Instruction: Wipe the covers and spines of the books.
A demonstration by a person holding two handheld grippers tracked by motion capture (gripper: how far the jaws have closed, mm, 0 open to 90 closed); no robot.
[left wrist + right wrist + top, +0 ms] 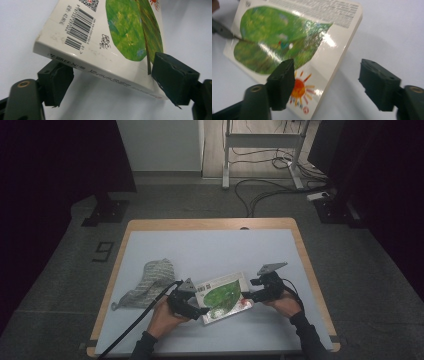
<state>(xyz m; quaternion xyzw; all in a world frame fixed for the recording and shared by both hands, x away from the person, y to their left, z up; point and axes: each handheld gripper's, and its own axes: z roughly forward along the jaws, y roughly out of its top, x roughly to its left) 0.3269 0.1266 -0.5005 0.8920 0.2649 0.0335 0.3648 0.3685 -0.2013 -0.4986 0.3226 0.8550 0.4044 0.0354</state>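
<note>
High view: a board book lies near the front middle of the desk, between the left hand-held gripper and the right hand-held gripper; a grey cloth lies beside it. Left gripper view: jaws straddle the raised spine corner, one under, one above, not visibly clamped. Right gripper view: jaws stand apart at the opposite edge, gripping nothing. Judged stiff, light, glossy and slippery; best taken at the spine edge.

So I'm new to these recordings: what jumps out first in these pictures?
The glossy book with a big green leaf on its cover, lying near the front of the pale table between the two hand-held grippers. The left gripper straddles its spine edge, jaws apart. A crumpled grey cloth lies to the book's left.
</note>
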